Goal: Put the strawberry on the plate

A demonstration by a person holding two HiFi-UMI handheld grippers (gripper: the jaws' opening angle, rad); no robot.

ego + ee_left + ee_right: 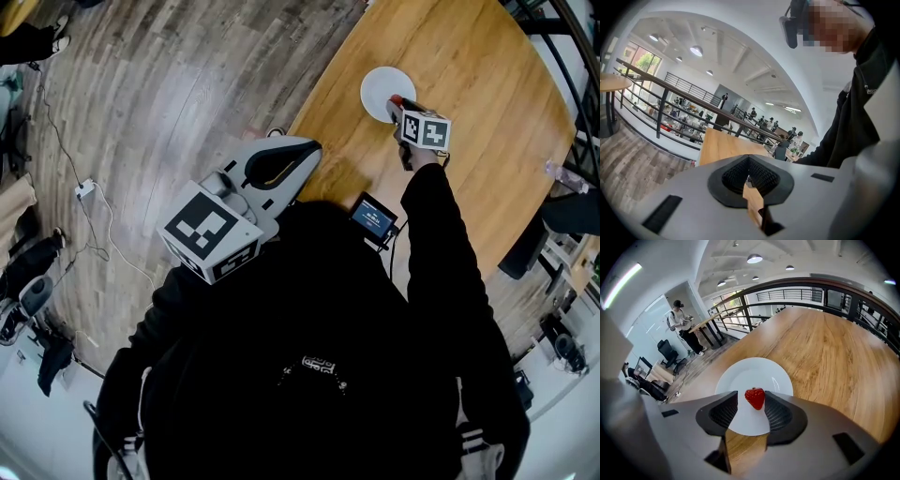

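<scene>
A red strawberry (755,397) sits between the jaws of my right gripper (751,395), low over the near part of a white plate (754,372). It lies against the right pad (777,412), with a gap to the left pad, so the jaws stand open. In the head view the right gripper (397,103) reaches over the plate's (378,89) near edge, and a bit of the strawberry (397,99) shows red at its tip. My left gripper (312,148) is held up off the table's edge; its tips (749,158) meet with nothing between them.
The plate rests on a large round wooden table (487,94). A small device with a lit screen (373,217) lies near the table's front edge, close to my body. A clear bottle (565,175) is at the far right. A black railing (843,291) runs behind the table.
</scene>
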